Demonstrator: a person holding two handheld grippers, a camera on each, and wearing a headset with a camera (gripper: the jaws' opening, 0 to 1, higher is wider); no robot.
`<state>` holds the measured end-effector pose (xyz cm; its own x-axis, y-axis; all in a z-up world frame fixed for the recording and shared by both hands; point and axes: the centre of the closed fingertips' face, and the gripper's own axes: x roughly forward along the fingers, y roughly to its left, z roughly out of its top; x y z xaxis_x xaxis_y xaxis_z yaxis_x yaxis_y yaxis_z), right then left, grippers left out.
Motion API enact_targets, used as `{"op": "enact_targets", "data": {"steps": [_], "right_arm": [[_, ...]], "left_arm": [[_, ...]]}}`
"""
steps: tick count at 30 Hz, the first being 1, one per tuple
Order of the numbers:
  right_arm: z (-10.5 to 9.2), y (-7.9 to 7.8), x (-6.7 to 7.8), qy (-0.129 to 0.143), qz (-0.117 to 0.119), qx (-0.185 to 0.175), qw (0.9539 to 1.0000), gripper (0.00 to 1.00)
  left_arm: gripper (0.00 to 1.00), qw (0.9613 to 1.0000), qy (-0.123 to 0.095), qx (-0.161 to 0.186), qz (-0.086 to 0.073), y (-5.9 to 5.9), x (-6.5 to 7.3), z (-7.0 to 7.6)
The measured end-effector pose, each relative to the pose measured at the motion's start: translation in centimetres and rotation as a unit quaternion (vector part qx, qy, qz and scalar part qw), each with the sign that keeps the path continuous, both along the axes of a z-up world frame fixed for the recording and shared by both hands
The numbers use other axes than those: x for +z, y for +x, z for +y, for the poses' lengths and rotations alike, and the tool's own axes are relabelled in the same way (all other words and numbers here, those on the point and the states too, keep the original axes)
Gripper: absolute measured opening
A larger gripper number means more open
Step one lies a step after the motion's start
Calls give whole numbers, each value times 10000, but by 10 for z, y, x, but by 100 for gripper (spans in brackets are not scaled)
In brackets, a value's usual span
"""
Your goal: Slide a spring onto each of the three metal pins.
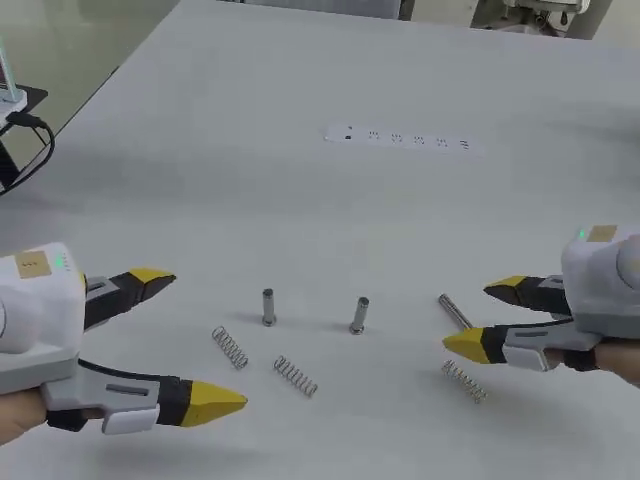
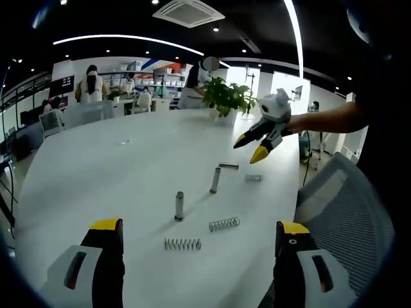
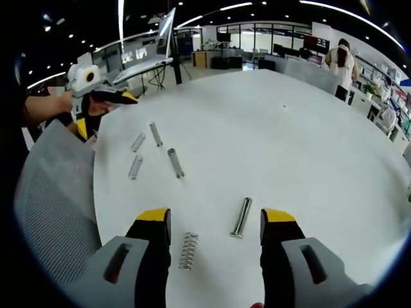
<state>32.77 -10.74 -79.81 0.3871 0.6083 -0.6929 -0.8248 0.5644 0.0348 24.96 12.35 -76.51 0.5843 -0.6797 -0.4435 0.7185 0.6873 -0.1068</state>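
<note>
Two pins [image 1: 268, 306] stand upright, and a third pin [image 1: 453, 311] lies flat just ahead of the right gripper [image 1: 487, 317]. Three springs [image 1: 295, 376] lie loose beside them, near the front edge of the table [image 1: 300, 200]. Beyond is wide bare surface up to a power strip [image 1: 397, 137]. The right gripper and the left gripper [image 1: 185, 340] are both wide open and hold nothing.

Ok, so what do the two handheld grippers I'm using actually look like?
They match. The left gripper and the right gripper each have a chunky white plastic body and black tapered jaws capped with yellow tips, with a grey inlay along each jaw. The top of each body carries a small tan label and a green light.
</note>
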Motion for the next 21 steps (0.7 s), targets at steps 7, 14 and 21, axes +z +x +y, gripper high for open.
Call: {"op": "enact_targets", "data": {"steps": [7,14,21], "right_arm": [[-6,12,-15,-279,352,-150,9989,39],[-4,25,-26,-416,471,-313,9975,33],[1,30,-36,-576,883,-516,9931,16]], "left_arm": [[95,10000,4,20,2,0,0,1],[94,10000,-20,28,47,1,-1,0],[94,10000,14,42,23,1,-1,0]]}}
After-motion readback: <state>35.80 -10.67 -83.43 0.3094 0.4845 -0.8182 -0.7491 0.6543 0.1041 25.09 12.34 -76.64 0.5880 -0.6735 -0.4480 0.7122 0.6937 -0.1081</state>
